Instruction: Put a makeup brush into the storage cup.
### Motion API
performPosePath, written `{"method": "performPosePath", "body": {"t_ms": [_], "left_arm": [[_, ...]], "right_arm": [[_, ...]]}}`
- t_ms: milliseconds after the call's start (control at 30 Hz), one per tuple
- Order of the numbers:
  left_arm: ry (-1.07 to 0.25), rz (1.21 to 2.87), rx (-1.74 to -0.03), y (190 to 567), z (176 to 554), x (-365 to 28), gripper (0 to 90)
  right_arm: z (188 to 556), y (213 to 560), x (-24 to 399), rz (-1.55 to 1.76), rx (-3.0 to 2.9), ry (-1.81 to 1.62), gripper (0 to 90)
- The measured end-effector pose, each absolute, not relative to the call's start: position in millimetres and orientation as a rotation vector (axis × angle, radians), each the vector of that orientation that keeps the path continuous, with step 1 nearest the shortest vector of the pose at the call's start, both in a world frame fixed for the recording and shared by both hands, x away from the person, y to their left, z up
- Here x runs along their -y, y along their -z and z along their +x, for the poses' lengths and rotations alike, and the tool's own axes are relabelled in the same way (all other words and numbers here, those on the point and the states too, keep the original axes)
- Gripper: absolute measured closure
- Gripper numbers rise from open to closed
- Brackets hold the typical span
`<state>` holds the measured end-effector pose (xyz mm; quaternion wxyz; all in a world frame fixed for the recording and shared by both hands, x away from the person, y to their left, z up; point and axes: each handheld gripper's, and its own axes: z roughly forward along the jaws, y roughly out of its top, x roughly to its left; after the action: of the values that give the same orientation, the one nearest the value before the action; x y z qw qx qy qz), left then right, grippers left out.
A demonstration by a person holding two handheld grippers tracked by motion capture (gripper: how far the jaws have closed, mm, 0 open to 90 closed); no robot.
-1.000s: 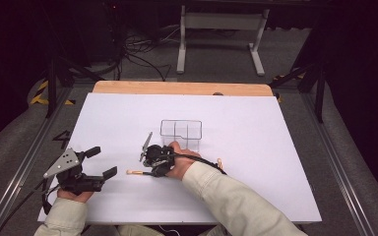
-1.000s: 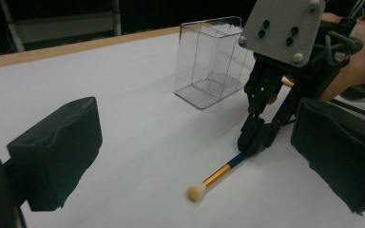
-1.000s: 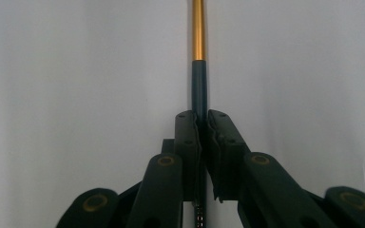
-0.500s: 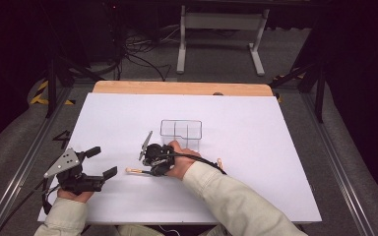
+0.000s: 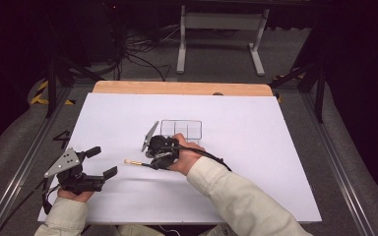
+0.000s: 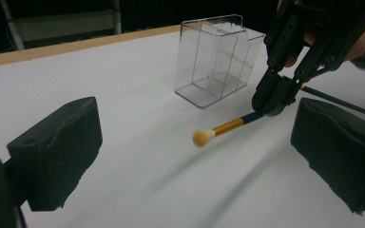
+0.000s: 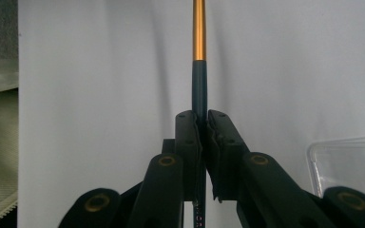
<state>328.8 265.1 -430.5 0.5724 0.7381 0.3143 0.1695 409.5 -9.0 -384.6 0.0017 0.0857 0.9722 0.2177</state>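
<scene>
So the tabletop (image 5: 256, 162) was the big thing here, white sheet over a wood board with the wood edge peeking out at the far side. Sitting roughly mid-table was a clear box (image 5: 181, 130) with three compartments, upright, and as far as I could see there was nothing in any of them. In the left tool view the box (image 6: 215, 59) stood just behind the brush.

Right tool (image 5: 153, 156) was down low just in front of the box, jaws squeezed shut on the dark handle of a brush (image 5: 137, 162). The right tool view showed it best: the two jaws pressed together around the handle of the brush (image 7: 199, 57), gold ferrule sticking out past them. The head was cut off at the top of that view. From the left tool view the brush (image 6: 223, 128) had a pale fluffy tip and the handle tail poked out behind the right tool (image 6: 271, 102). Couldn't tell if the tip was touching the sheet or just hovering over it.

Left tool (image 5: 98, 162) sat near the left front corner of the tabletop, well apart from the box, jaws spread wide with nothing between them. Its own view showed the left tool (image 6: 195, 156) with both pads far apart and bare sheet in the gap.

The person's right hand hid most of the right tool's body from above.
</scene>
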Motion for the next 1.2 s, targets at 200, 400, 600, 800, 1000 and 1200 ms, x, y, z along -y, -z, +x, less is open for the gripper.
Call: {"method": "performPosePath", "body": {"t_ms": [200, 400, 600, 800, 1000, 1200], "left_arm": [[-0.398, 1.73, -0.739, 430.5, 328.9, -265.1, 3.8], [-0.396, 1.727, -0.741, 430.6, 329.1, -265.1, 3.8], [-0.395, 1.726, -0.739, 430.8, 329.8, -264.1, 3.8], [-0.393, 1.727, -0.737, 431.0, 330.7, -263.9, 3.8], [-0.384, 1.724, -0.736, 431.4, 332.1, -262.2, 3.8], [-0.38, 1.724, -0.732, 431.8, 334.1, -260.8, 3.8]], "right_arm": [[409.4, 372.2, 13.8, 0.283, -3.031, -0.733, 83.7], [407.1, 359.4, 23.2, 0.291, -2.968, -0.87, 83.7], [404.1, 348.5, 37.1, 0.314, -2.863, -1.008, 83.7], [401.1, 342.4, 50.0, 0.345, -2.78, -1.122, 83.7], [398.3, 340.7, 61.9, 0.361, -2.706, -1.218, 83.6], [396.6, 341.6, 69.5, 0.386, -2.66, -1.304, 83.6]]}}
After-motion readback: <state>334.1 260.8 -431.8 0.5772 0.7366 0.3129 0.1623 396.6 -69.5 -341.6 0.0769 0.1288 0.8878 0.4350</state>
